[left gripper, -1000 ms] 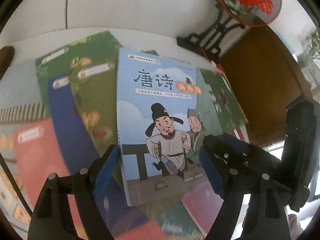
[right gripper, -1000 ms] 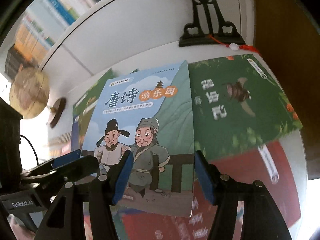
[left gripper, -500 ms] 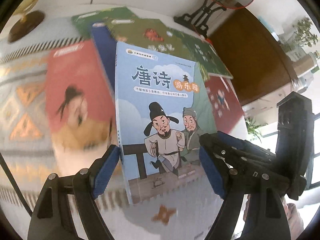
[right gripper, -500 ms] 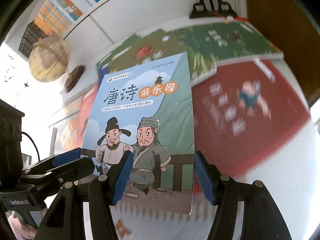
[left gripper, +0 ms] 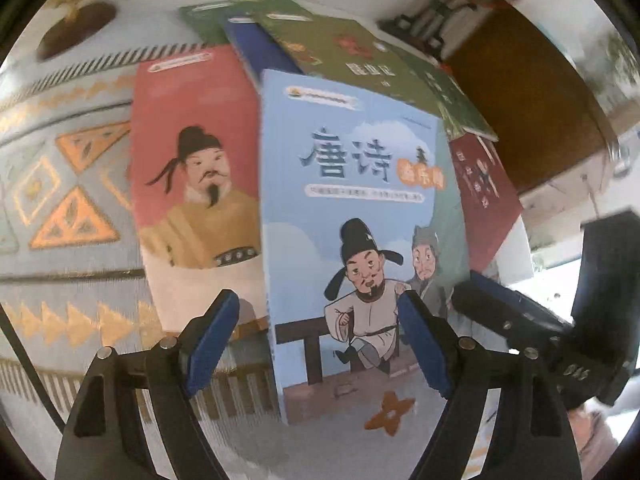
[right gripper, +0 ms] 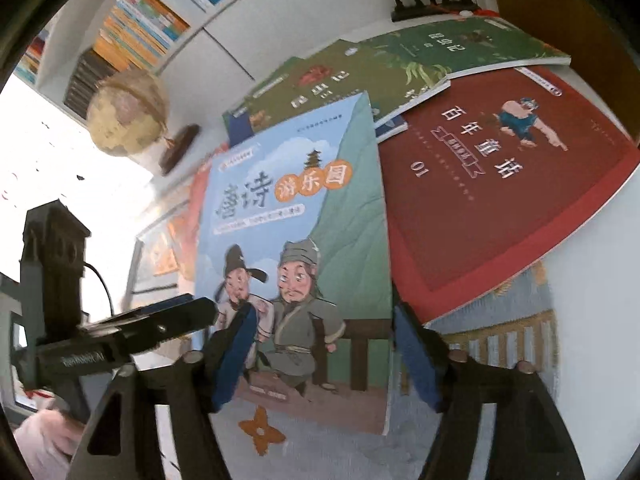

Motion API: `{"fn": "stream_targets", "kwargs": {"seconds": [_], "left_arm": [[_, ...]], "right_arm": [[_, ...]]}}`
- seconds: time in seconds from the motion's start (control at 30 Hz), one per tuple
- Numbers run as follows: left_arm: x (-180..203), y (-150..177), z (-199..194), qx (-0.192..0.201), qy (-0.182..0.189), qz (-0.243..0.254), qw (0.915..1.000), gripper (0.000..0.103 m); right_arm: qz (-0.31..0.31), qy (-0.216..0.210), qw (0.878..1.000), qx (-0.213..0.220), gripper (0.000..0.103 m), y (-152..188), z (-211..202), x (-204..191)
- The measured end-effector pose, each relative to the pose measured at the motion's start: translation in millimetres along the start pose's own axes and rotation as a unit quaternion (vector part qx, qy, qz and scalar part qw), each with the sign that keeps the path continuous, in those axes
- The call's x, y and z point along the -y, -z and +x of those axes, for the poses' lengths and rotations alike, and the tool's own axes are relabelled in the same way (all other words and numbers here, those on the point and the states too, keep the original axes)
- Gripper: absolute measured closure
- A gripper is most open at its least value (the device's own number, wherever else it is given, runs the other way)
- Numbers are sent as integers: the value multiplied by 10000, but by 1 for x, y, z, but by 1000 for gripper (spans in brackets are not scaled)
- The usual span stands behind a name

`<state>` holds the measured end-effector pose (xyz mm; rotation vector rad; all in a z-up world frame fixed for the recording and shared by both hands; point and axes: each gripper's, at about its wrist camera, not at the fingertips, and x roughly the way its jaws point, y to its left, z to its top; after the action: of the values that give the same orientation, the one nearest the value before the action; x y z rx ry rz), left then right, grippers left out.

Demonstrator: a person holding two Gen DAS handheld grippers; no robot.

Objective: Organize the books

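The light-blue paperback book with two cartoon figures (left gripper: 360,240) hides neighbouring covers. The left gripper (left gripper: 320,344) stands apart; the right gripper (right gripper: 320,356) has just been opening, book between, contact unclear.

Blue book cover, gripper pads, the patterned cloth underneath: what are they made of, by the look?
Blue book: paper cover, probably matte; thin and slightly bowed, with no glare.
Pads of the left hand-held gripper: blue, dull, likely rubber or foam.
Cloth: woven textile, judging by the striped fringe and soft pattern.

A home study: packed bookshelves (right gripper: 132,32), a globe (right gripper: 126,114) and children's books (left gripper: 192,184) on a patterned tablecloth (left gripper: 60,184).
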<state>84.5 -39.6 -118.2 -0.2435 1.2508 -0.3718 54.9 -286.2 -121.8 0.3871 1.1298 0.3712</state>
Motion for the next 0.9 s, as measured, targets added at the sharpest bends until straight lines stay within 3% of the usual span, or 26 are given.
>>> {"fn": "stream_targets", "kwargs": {"seconds": [0.2,0.37,0.47,0.63,0.9], "left_arm": [[16,2,-5,6,-220,421,9989,25],[1,8,-25,129,-54,219,9997,25],[-5,10,-28,121,-160,181,9996,25],[-14,11,-43,277,-52,110,9995,25],[-47,10,-37,109,-33,-142,9998,25]], "right_arm": [[-151,19,9999,-61,25,-3,4,-15],[-308,-213,9990,234,44,1,-15,-31],[-632,-263,9973,269,46,4,-17,-53],[-1069,-300,9934,291,57,9,-15,-83],[-944,450,9941,-291,61,19,24,-77]]}}
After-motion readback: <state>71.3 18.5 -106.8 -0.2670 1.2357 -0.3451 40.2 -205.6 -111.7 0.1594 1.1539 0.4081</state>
